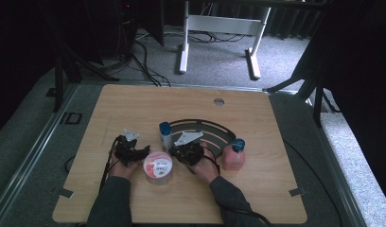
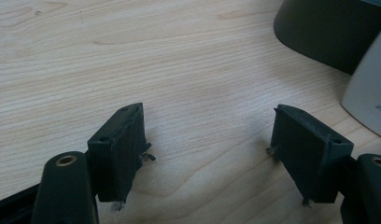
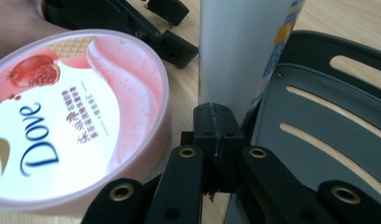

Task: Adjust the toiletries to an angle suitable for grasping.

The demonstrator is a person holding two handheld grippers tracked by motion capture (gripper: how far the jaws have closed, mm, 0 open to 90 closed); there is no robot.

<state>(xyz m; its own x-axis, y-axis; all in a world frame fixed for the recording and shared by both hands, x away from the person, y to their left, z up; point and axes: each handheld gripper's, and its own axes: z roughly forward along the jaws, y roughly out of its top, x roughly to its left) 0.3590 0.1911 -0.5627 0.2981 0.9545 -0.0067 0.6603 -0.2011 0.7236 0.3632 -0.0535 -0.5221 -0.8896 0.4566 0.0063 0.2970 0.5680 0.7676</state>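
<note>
My left gripper (image 1: 140,150) lies low over the wooden table (image 1: 134,104), left of a pink Dove tub (image 1: 158,168). In the left gripper view its jaws (image 2: 207,140) stand open with only bare wood between them. My right gripper (image 1: 176,151) sits right of the tub. In the right gripper view it is shut (image 3: 215,122) with nothing held, its tips close to the foot of a white bottle (image 3: 240,51). The tub's lid (image 3: 76,116) lies at that view's left. The bottle, blue-capped (image 1: 166,134), stands upright just behind the tub.
A dark curved slotted rack (image 1: 207,128) lies flat behind my right gripper, and also appears as a rack (image 3: 319,116) to the right of its jaws. A pink bottle with a blue cap (image 1: 233,155) stands to the right. A round hole (image 1: 219,101) marks the table's far side.
</note>
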